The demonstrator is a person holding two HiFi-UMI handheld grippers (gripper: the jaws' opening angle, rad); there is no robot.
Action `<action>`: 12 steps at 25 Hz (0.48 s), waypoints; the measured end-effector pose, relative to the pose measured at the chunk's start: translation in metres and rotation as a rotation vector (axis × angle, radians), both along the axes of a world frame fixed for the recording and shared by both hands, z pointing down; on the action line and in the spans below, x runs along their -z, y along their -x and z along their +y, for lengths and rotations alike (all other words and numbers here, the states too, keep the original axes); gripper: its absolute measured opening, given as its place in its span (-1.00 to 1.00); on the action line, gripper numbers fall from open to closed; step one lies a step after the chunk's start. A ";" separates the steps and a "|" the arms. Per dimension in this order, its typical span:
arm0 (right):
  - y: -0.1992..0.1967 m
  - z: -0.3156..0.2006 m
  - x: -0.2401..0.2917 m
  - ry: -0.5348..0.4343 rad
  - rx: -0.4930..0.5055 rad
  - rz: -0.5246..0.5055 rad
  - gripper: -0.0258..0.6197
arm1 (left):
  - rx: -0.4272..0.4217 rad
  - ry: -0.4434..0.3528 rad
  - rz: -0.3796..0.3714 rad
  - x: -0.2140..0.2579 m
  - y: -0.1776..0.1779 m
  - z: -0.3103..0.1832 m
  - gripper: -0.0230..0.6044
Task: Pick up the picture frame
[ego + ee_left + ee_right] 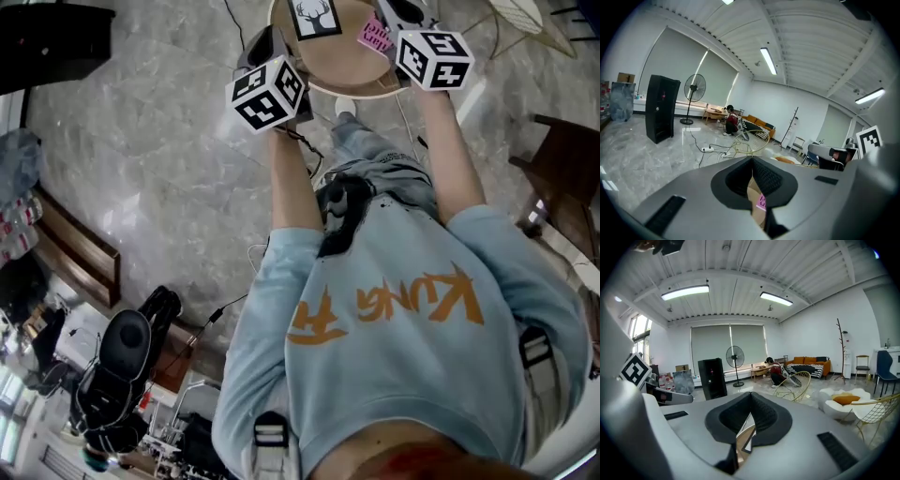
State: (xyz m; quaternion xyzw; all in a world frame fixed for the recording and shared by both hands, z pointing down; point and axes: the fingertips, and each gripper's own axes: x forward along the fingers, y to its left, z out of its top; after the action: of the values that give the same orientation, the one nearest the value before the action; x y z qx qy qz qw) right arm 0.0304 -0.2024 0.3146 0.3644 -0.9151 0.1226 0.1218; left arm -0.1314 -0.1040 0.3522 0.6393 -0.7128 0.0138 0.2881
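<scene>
The picture frame (314, 17), black-edged with a deer-head print, lies on a round wooden table (342, 70) at the top of the head view, with a pink card (374, 37) to its right. My left gripper (261, 45) hangs at the table's left rim and my right gripper (401, 11) over its right side, near the card. Both are shut and hold nothing. In the left gripper view the shut left gripper (752, 161) shows the table top and pink card (761, 202) below it. Below the right gripper (751, 397) a corner of the frame (746, 440) shows.
A dark wooden chair (562, 169) stands right of the table and a wooden bench (84, 253) at the left. A black office chair (122, 356) is behind. Cables cross the marble floor. Farther off stand a black cabinet (661, 114), a fan (694, 89) and a wire chair (799, 380).
</scene>
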 end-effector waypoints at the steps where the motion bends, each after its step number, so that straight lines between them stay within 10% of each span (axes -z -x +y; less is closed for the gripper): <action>1: -0.004 -0.013 -0.006 0.010 -0.008 -0.002 -0.93 | -0.013 0.013 -0.009 -0.003 -0.003 -0.015 -0.86; 12: -0.026 -0.115 -0.043 0.115 -0.050 -0.094 -0.93 | -0.100 0.084 -0.037 -0.028 -0.036 -0.114 -0.86</action>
State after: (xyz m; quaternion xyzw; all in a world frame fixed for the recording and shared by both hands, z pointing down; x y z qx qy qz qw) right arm 0.0566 -0.3173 0.3580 0.3733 -0.9018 0.1952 0.0963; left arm -0.0950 -0.2178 0.3799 0.6612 -0.6839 0.0697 0.3004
